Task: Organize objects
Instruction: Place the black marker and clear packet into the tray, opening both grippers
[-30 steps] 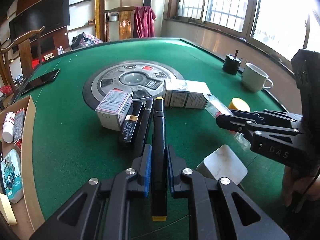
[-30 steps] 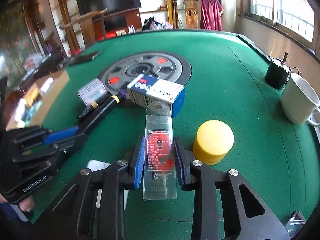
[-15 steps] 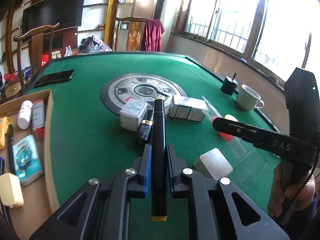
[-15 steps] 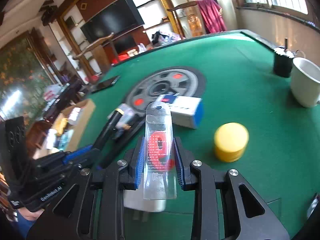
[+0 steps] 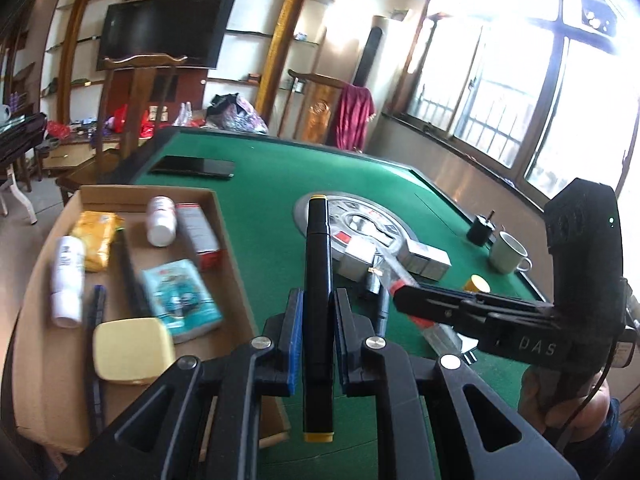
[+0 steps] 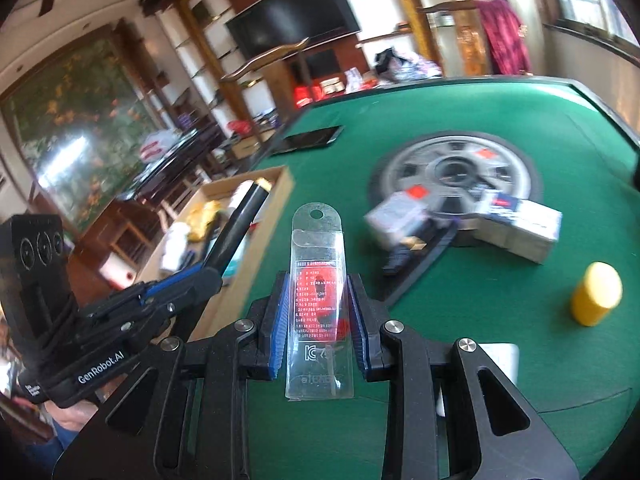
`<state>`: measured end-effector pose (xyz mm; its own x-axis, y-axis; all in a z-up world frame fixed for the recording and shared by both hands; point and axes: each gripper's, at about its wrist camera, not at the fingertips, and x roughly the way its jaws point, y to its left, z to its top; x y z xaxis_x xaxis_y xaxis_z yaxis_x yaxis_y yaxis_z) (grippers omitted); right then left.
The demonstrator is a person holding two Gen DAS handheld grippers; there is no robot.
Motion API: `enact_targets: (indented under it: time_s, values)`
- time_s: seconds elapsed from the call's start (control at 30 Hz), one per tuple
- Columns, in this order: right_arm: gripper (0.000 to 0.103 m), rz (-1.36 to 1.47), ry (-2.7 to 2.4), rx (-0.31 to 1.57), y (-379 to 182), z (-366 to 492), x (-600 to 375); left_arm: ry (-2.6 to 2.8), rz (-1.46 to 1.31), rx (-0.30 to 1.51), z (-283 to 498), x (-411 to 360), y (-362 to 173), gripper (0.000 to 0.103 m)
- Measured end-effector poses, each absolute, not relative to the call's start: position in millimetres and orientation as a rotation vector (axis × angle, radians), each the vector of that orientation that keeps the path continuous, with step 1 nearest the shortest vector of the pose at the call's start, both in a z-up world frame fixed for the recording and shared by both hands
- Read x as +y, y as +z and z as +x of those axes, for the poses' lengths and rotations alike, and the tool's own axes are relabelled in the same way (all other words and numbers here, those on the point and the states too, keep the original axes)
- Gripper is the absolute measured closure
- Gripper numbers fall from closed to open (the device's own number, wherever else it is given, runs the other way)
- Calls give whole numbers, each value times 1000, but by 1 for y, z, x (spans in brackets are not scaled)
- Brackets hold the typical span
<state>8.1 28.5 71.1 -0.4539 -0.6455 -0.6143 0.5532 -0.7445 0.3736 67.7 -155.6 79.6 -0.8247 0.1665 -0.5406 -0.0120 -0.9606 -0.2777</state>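
Note:
My left gripper (image 5: 316,320) is shut on a black marker (image 5: 318,280) with yellow end caps, held above the green table near the cardboard box (image 5: 36,300). My right gripper (image 6: 318,320) is shut on a clear plastic packet (image 6: 318,304) with a red label, held in the air above the table. The left gripper also shows in the right wrist view (image 6: 192,280), with the box (image 6: 256,232) beyond it. The right gripper shows in the left wrist view (image 5: 404,296) to the right of the marker.
The box holds white bottles (image 5: 68,276), a yellow pouch (image 5: 98,240), a teal packet (image 5: 180,300), a red carton and a cream case (image 5: 134,350). On the table lie small boxes (image 6: 520,228), a yellow cap (image 6: 596,294), a mug (image 5: 508,258), a phone (image 5: 192,167) and a white block (image 6: 500,360).
Both grippers have lifted and swung left with their objects. The cardboard box now fills the left of both views; the table items lie further off to the right.

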Motion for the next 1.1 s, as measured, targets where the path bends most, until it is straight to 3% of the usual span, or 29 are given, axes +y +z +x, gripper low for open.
enact_targets:
  time_s: [0.5, 1.1]
  values:
    - [76, 1045, -2020, -35, 63, 26, -81, 3046, -908, -630, 113, -255, 62, 90]
    - [76, 1181, -2042, -31, 22, 11, -131, 3024, -1005, -698, 109, -271, 36, 90]
